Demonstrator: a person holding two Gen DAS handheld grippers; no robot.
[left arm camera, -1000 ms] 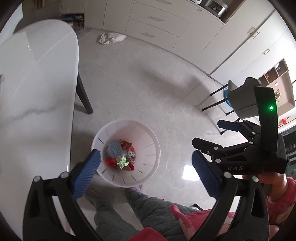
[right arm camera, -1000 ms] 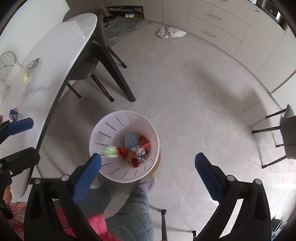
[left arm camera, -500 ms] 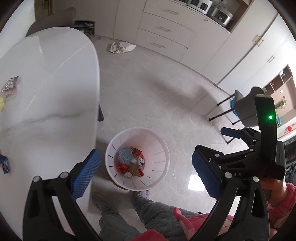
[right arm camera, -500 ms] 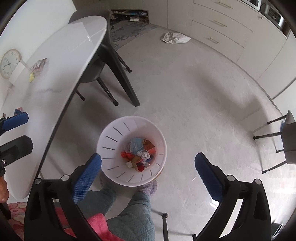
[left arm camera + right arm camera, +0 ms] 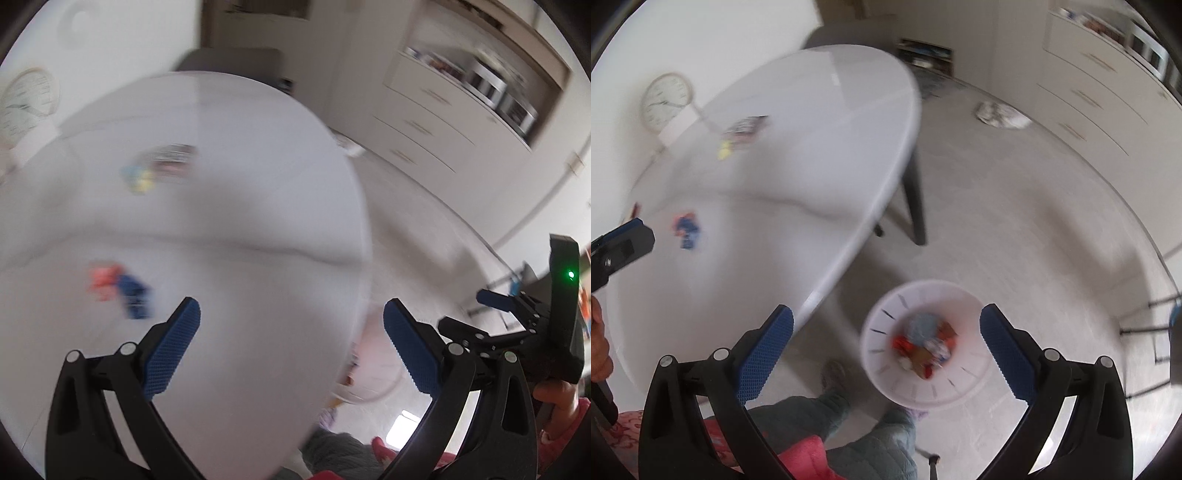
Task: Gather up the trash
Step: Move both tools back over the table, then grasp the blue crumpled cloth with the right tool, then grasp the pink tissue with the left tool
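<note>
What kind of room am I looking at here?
Probably a home kitchen-dining room: a white dining table with a chair behind it, pale drawer cabinets along the wall, and what look like small appliances on a shelf.

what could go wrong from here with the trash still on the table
Both views are motion-blurred, so lining up on the red and blue wrapper could miss; the left gripper is open and empty. The white bin stands on the floor beside the table, so a nudged wrapper might slide off past it.
</note>
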